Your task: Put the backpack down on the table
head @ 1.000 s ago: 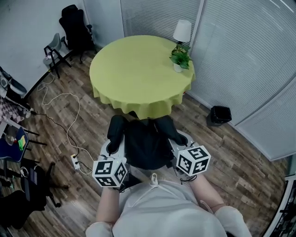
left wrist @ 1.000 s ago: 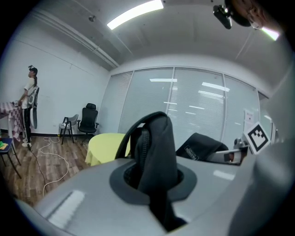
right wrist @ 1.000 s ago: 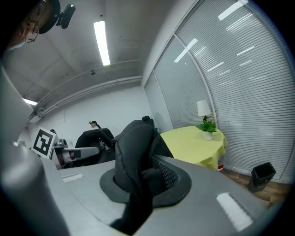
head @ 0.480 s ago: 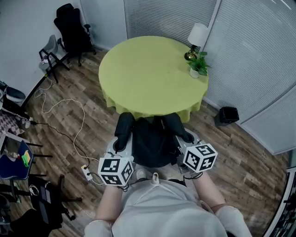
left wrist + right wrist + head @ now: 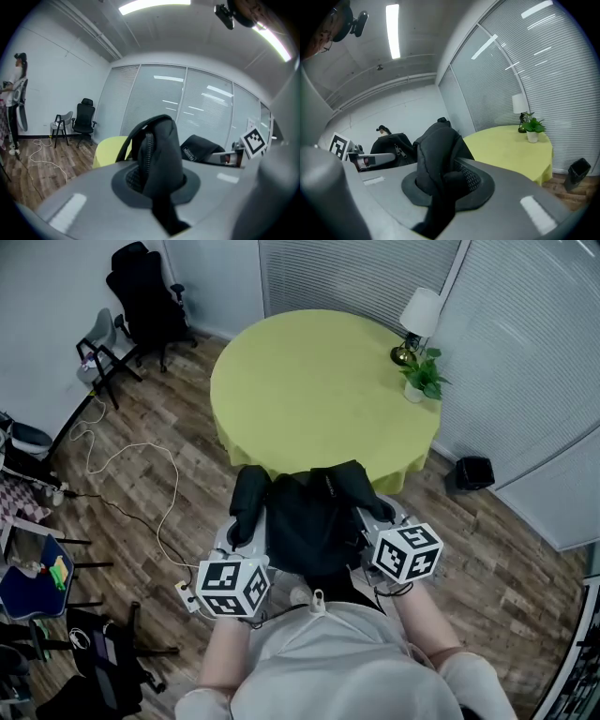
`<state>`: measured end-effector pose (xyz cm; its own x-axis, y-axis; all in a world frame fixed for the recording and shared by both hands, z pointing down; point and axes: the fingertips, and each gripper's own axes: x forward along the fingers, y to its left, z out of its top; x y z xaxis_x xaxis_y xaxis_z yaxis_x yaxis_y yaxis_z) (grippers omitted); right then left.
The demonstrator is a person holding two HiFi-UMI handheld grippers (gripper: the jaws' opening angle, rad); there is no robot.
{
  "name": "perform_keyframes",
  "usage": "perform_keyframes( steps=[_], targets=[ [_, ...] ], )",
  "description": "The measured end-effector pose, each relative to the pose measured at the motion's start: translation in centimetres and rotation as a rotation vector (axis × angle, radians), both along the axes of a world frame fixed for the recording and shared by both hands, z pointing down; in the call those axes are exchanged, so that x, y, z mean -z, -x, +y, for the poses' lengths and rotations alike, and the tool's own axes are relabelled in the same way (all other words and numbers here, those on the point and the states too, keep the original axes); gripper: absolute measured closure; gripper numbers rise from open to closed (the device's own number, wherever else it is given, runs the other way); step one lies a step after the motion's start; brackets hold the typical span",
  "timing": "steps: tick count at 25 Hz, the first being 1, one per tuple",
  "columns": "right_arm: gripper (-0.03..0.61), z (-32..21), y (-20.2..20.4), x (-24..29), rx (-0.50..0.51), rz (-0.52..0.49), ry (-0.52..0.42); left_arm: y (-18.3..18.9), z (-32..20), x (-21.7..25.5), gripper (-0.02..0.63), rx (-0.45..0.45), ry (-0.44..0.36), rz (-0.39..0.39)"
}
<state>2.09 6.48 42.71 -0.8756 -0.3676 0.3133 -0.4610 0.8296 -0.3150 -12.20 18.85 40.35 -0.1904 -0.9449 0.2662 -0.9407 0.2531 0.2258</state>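
1. Wood floor (image 5: pixel 169 427) fills the room, with a round table (image 5: pixel 319 381) under a yellow-green cloth just ahead of me. A lamp (image 5: pixel 421 315) and a plant (image 5: pixel 424 379) stand at its far right edge.
2. The backpack (image 5: pixel 305 521) is in the air between my two grippers, close in front of me. In the head view its far end overlaps the table's near edge, but it isn't resting on anything.
3. The left gripper (image 5: pixel 154 187) is clenched on the left strap (image 5: pixel 157 145). The right gripper (image 5: pixel 445 187) is clenched on the right strap (image 5: pixel 438 154). Each strap bulges up out of its closed jaws.
4. Risks as I judge them:
   - If one strap slides through its jaws, the bag would drop on that side and swing.
   - If I carry it in too low, the body could catch the table's near rim, drag the cloth and stop short.
   - If I set it only on the near edge, it could tip back off.
   - If I drift far right, it could knock over the lamp or the plant.
5. The backpack's long axis seems to run near to far, pointing at the table, with one strap on each side. The steep view flattens it, so I cannot tell how much of the body hangs down below my grippers.
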Motion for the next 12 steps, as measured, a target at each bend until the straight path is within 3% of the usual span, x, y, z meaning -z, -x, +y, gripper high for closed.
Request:
perform_keyframes(
  steps=[12],
  targets=[
    [0.523,-11.3,8.2,0.4,0.095,-0.019,-0.031,7.0,-10.1,0.5,0.588,0.092,-0.014,0.002]
  ],
)
